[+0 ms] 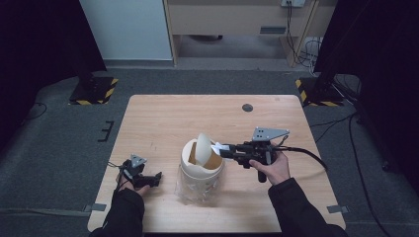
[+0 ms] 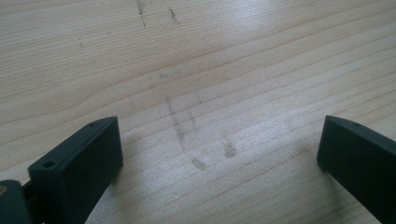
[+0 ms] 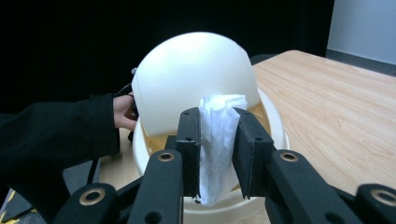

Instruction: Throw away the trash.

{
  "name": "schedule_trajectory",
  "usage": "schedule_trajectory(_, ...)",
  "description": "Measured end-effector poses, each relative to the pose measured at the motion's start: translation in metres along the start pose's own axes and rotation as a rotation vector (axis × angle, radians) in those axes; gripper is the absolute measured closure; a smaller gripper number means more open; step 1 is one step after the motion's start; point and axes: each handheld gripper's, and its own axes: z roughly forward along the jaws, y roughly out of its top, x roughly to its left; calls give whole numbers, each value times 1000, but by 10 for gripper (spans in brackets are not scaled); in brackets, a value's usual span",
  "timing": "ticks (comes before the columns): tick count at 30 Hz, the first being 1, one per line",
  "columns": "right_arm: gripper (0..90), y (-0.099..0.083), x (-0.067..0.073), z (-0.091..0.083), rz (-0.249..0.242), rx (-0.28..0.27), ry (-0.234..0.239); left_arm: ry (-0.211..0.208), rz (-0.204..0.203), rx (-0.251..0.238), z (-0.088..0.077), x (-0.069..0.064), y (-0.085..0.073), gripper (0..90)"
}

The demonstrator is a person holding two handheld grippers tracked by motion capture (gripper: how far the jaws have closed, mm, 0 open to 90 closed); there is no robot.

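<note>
My right gripper (image 3: 217, 154) pinched a white tissue (image 3: 217, 140) at frame centre, against the bin's (image 1: 200, 170) tilted lid (image 3: 194, 79). My left gripper (image 1: 157, 176) rested lower left, jaws wide and empty.

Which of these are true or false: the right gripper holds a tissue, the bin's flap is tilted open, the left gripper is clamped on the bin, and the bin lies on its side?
1. The right gripper holds a tissue. True.
2. The flap of the bin is tilted open. True.
3. The left gripper is clamped on the bin. False: its jaws stand open over bare table.
4. The bin lies on its side. False: it stands upright.
</note>
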Motion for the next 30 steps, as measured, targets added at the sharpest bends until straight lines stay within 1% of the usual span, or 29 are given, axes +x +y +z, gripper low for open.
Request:
schedule_trajectory(12, 740, -6, -1, 7, 2, 54, -18, 0, 0, 0, 0, 0, 0, 0)
schedule_trajectory(30, 758, -11, 0, 15, -12, 70, -52, 0, 0, 0, 0, 0, 0, 0)
